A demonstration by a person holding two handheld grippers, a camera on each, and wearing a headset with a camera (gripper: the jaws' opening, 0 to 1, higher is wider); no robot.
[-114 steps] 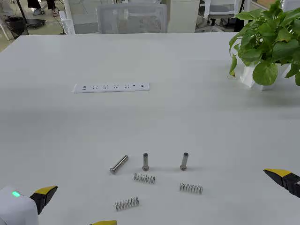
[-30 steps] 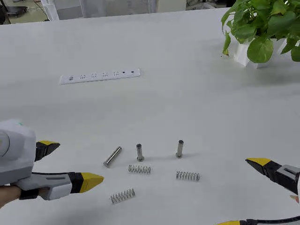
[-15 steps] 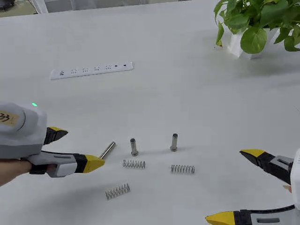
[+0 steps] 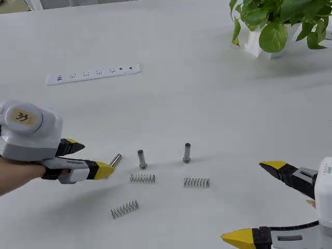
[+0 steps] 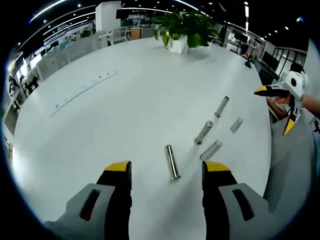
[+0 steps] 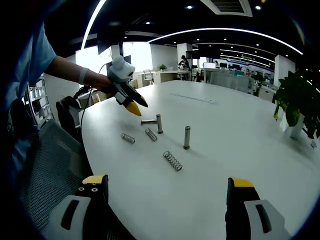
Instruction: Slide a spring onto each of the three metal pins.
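Three metal pins stand on the white table (image 4: 207, 104). One pin (image 4: 115, 160) lies flat; two pins (image 4: 141, 159) (image 4: 187, 153) are upright. Three loose springs (image 4: 142, 178) (image 4: 196, 182) (image 4: 124, 208) lie in front of them. My left gripper (image 4: 95, 158) is open, its tips either side of the lying pin's (image 5: 171, 162) near end, without touching it. My right gripper (image 4: 248, 201) is open at the lower right, well clear of the springs. In the right gripper view the pins (image 6: 159, 123) (image 6: 186, 137) and a spring (image 6: 172, 160) lie ahead of the wide jaws.
A white power strip (image 4: 93, 74) lies at the far left of the table. A potted plant (image 4: 275, 26) stands at the far right corner. Office chairs and desks surround the table in the gripper views.
My left gripper has come in from the lower left and moved right up to the lying pin. The right gripper has risen further into view. Pins and springs have not moved.
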